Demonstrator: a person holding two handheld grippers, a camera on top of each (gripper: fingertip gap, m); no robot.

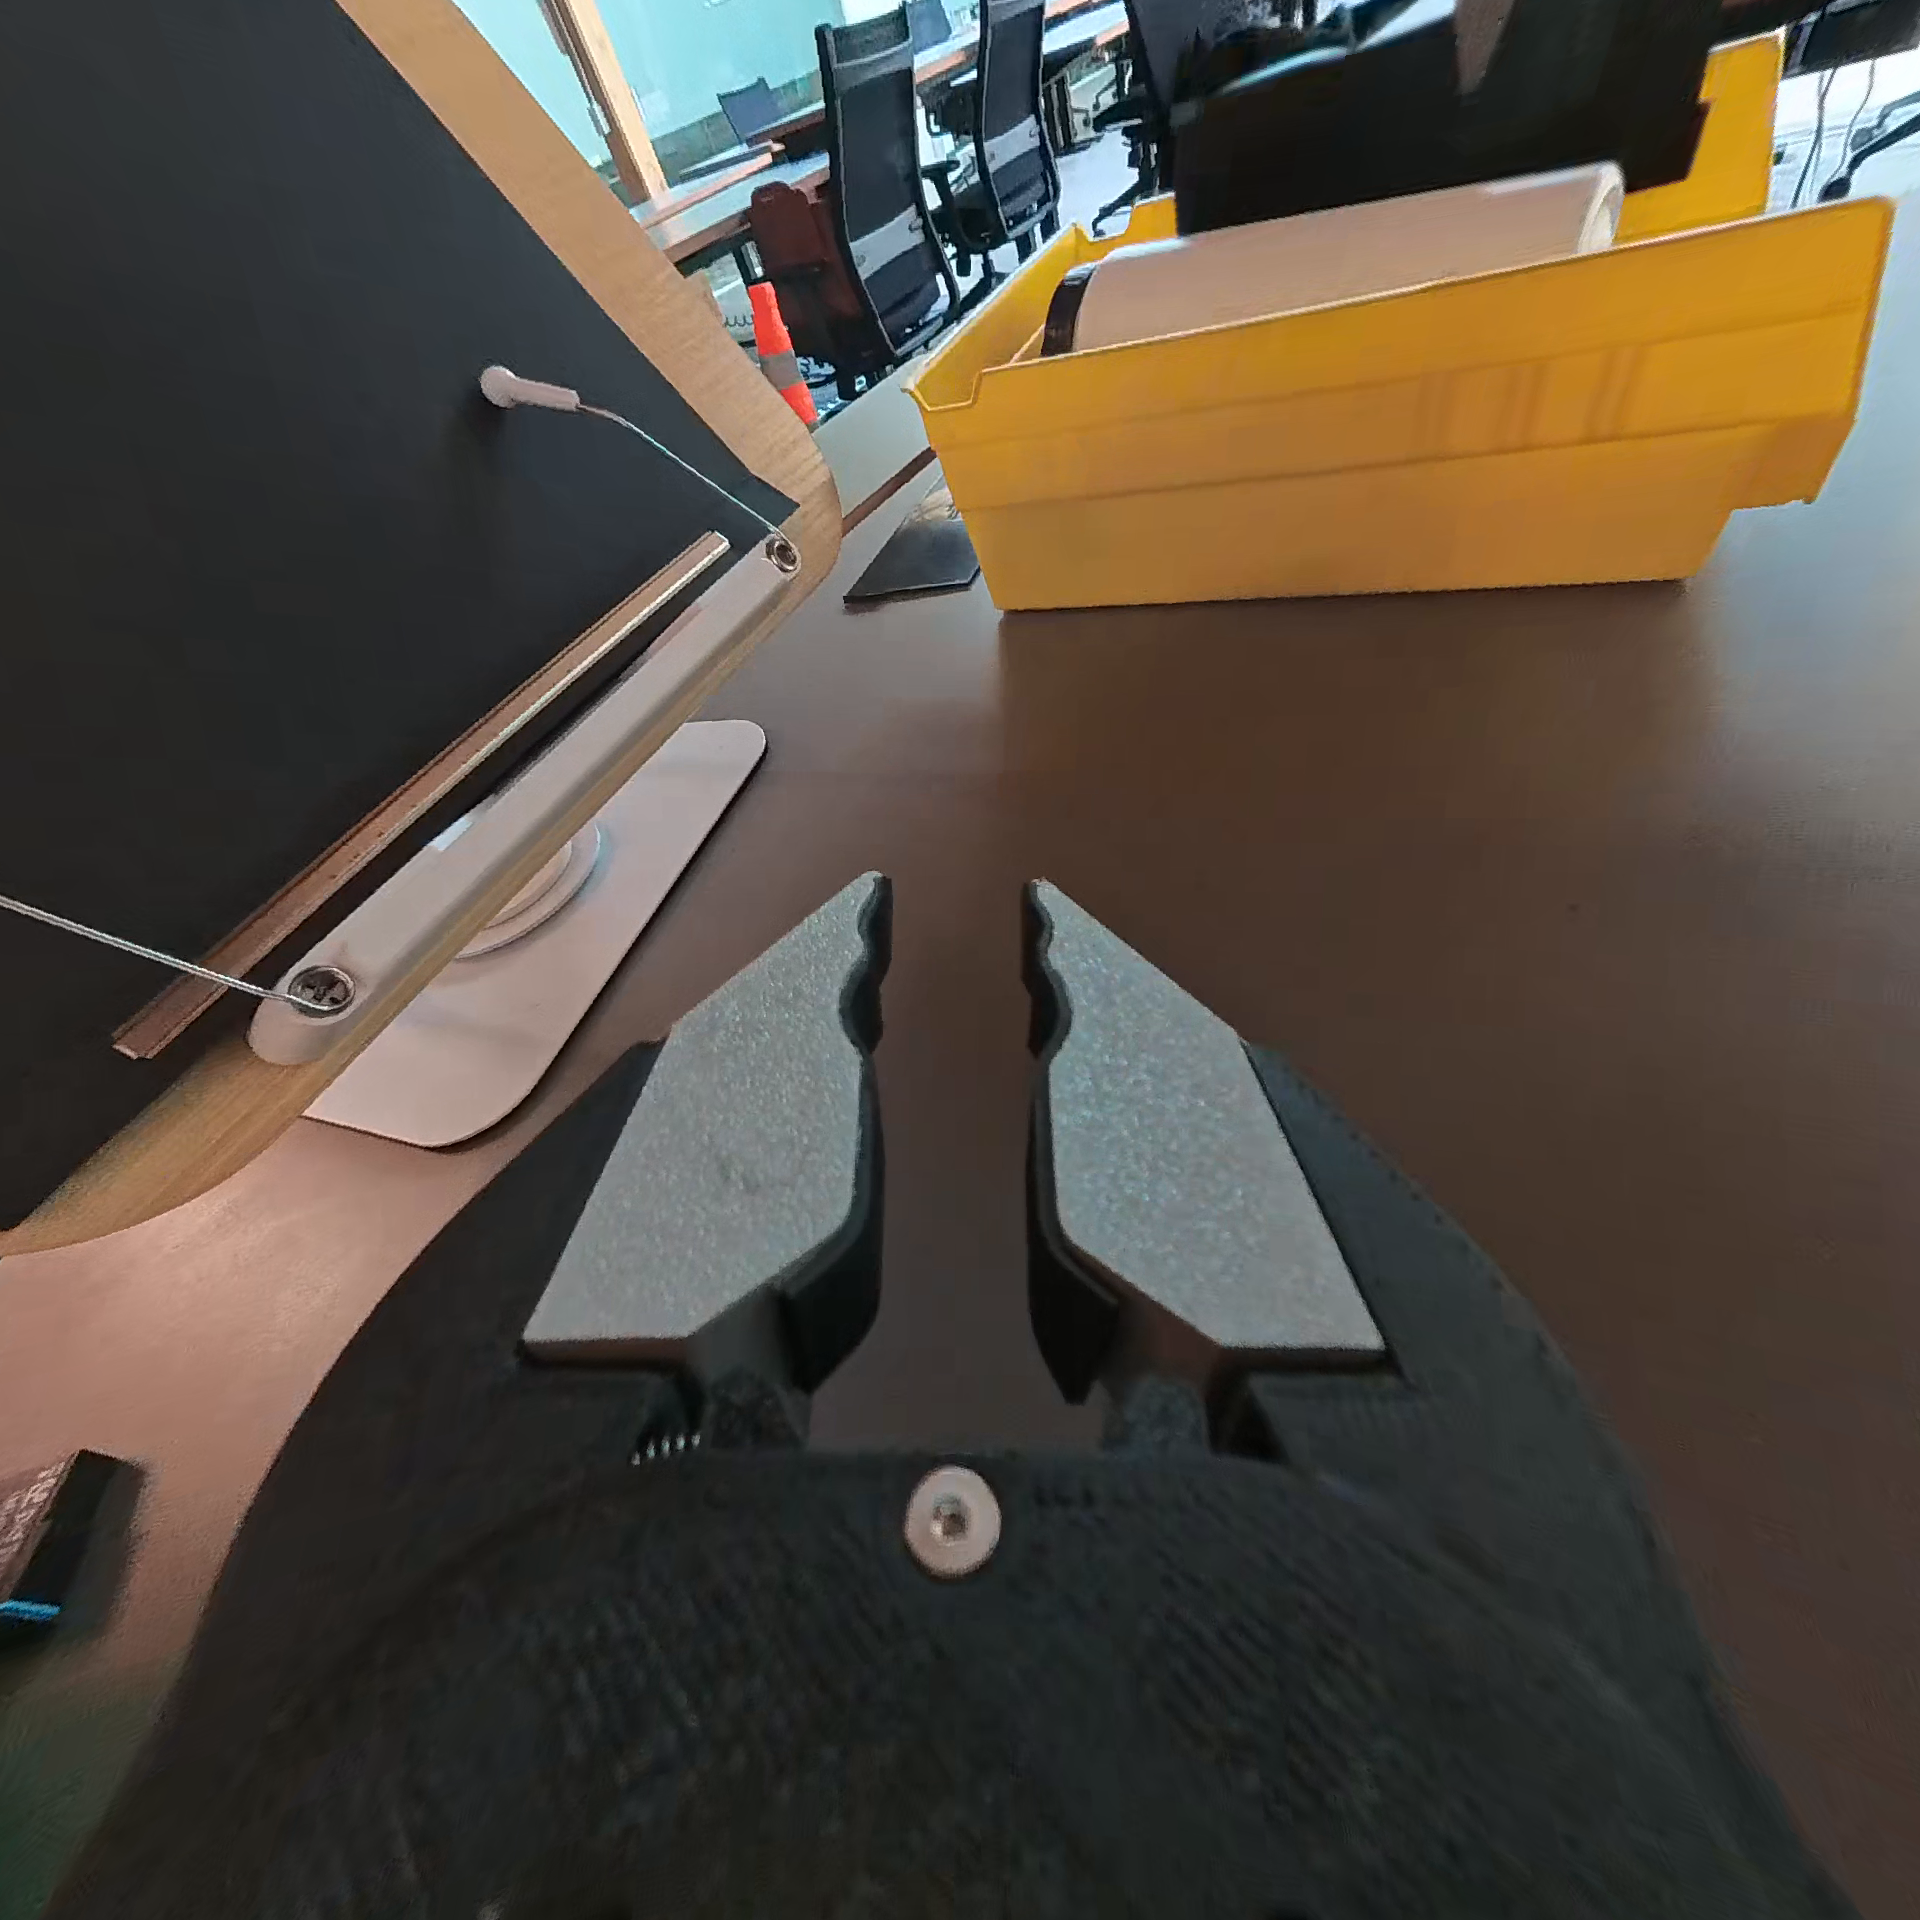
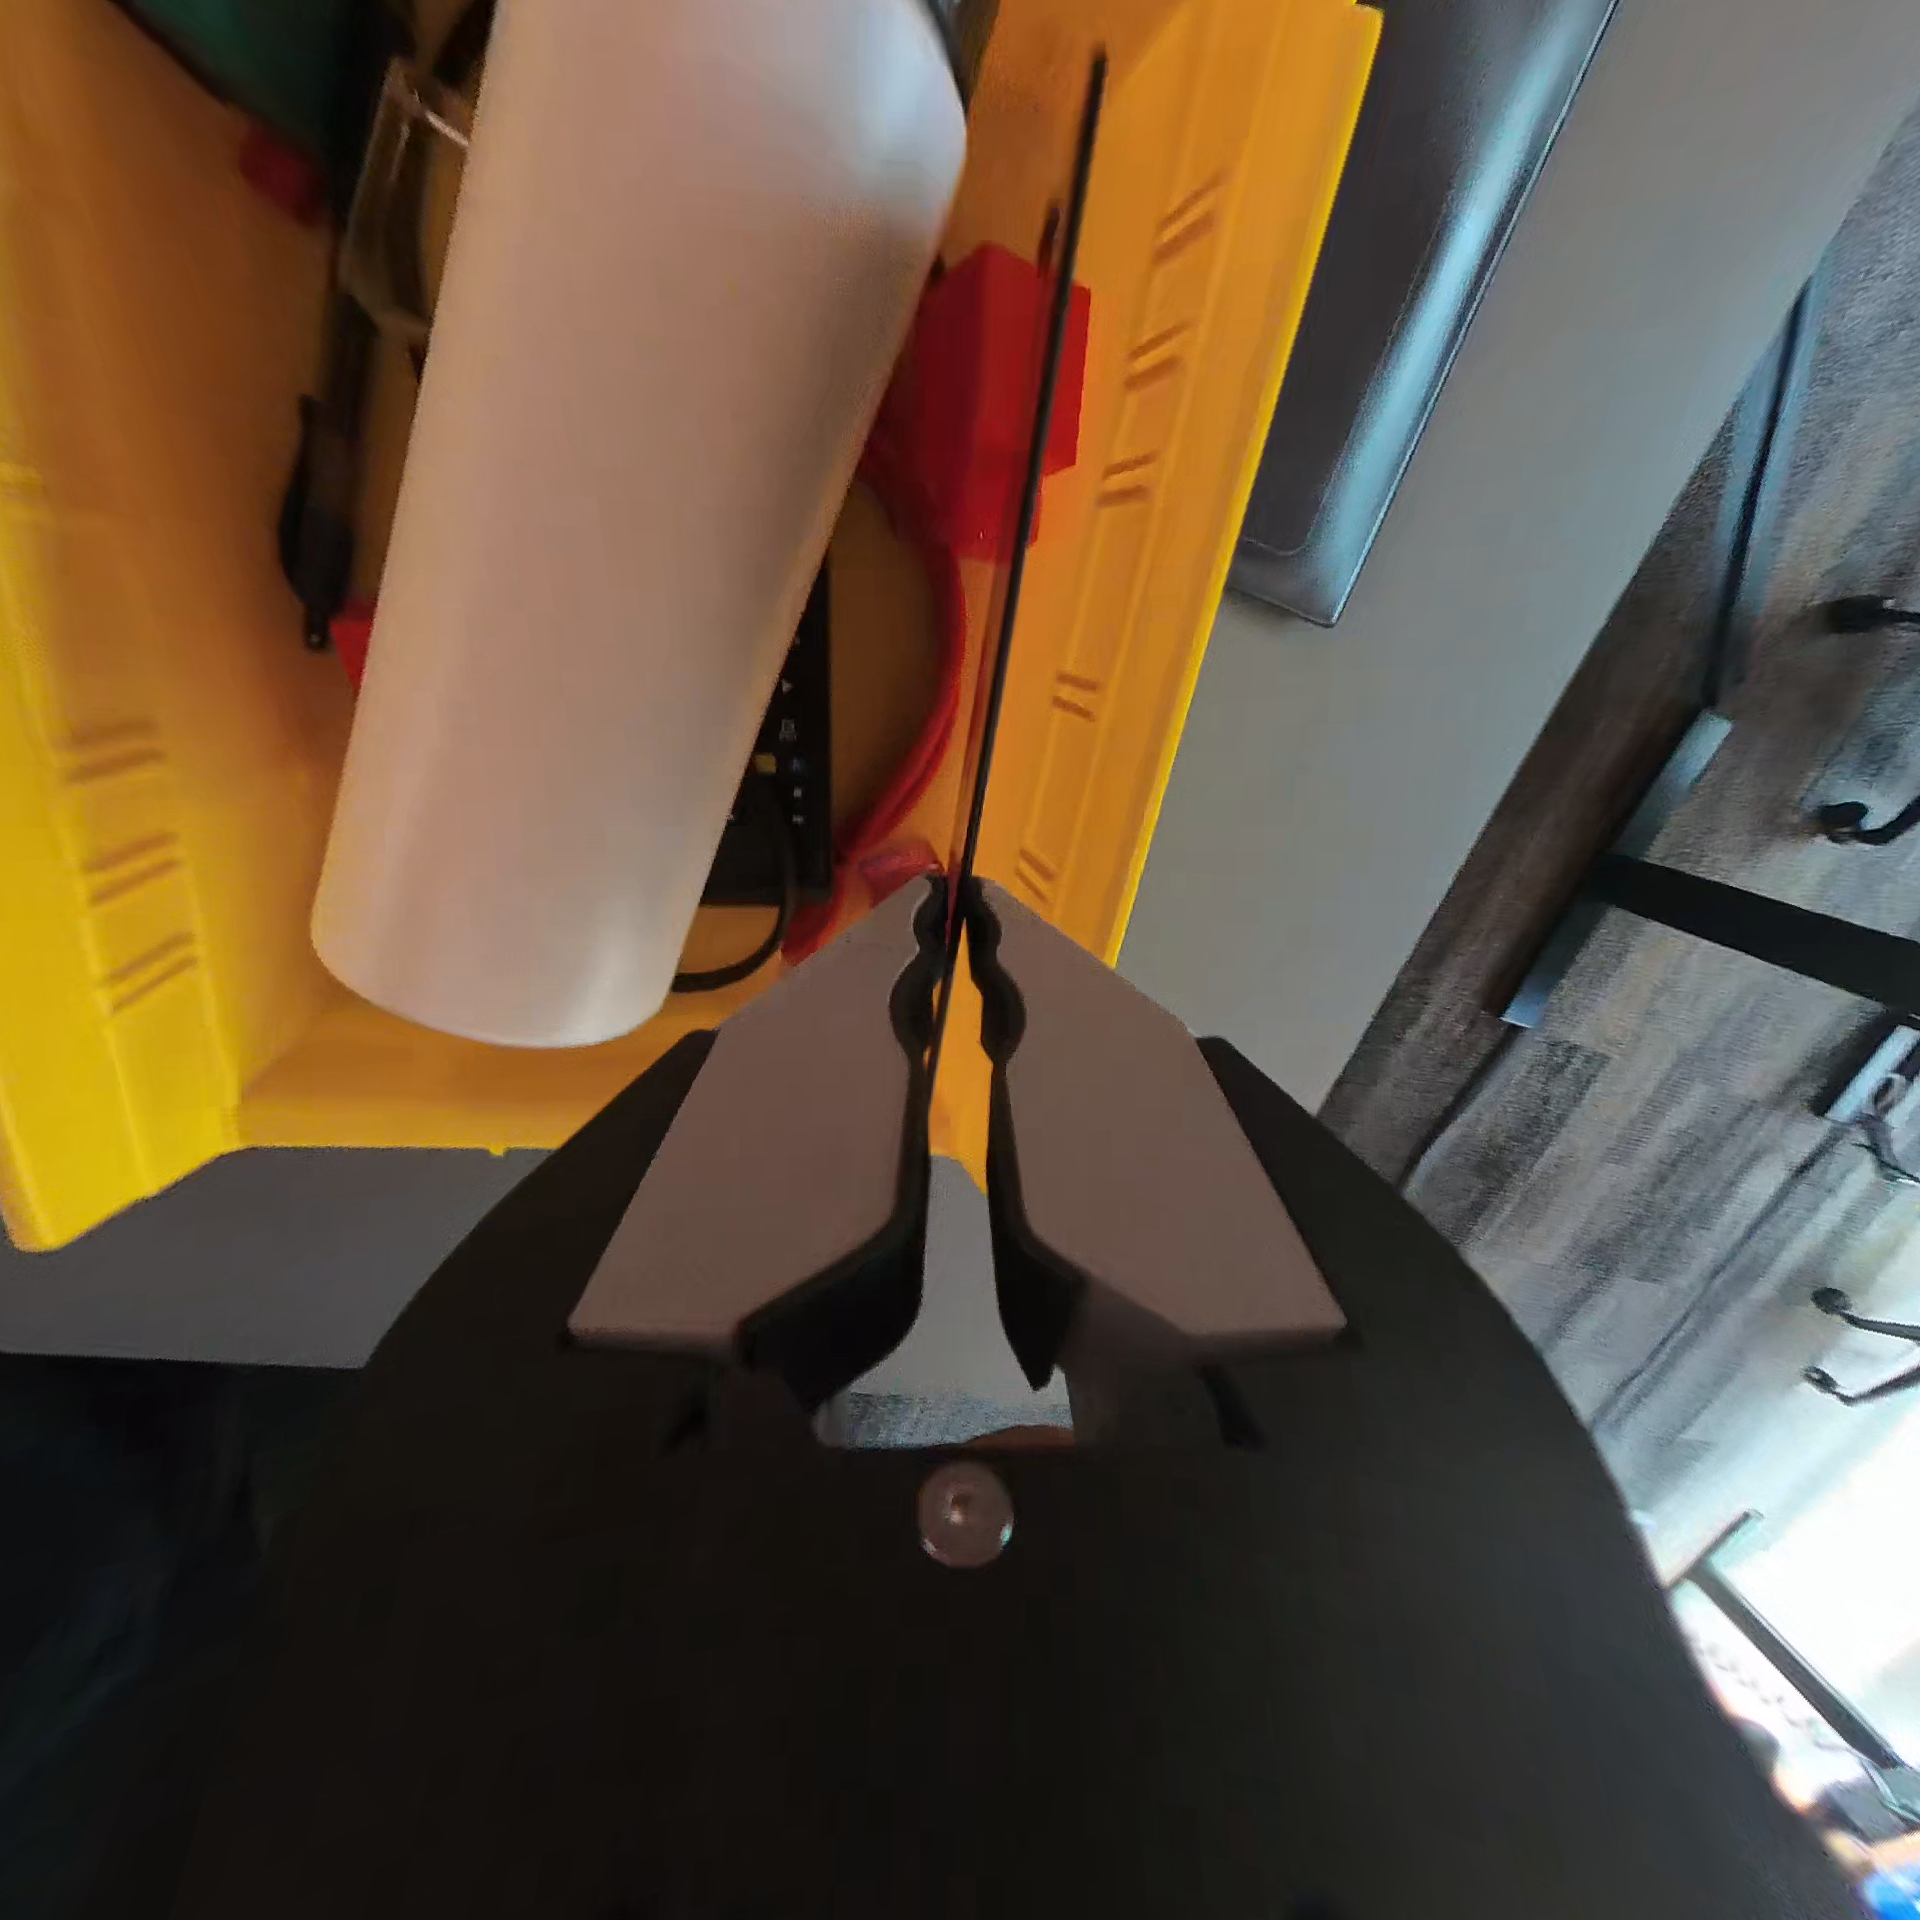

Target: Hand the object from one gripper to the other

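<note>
- The right tool (image 2: 954, 899) was clenched on a thin black strip (image 2: 1023, 488), pinched between the very tips of its grey fingers (image 2: 800, 1143).
- The strip ran straight out from the tips, seen edge-on as a dark line, above the inside of the yellow bin (image 2: 1143, 468).
- What kind of thing the strip was could not be told from that edge-on sight.
- In the bin lay a white cylinder (image 2: 644, 499), slanted across its length, with a red block (image 2: 987, 384), a red cable (image 2: 914, 665) and a black box (image 2: 790, 769) beneath and beside it.
- The left tool (image 1: 956, 935) was released, its two fingers standing apart with nothing between them, hovering low over the dark brown desk (image 1: 1351, 883).
- From the left wrist view the yellow bin (image 1: 1351, 436) stood farther off on the desk, the white cylinder (image 1: 1351, 249) showing above its rim.
- A dark, blurred shape over the bin's far end was likely the right tool (image 1: 1455, 114), though its fingers could not be made out there.
- At left a black board (image 1: 260, 468) with a light wood edge leaned on a white stand (image 1: 499, 1029).
- A small flat black plate (image 1: 914, 566) lay on the desk just beside the bin's near corner.
</note>
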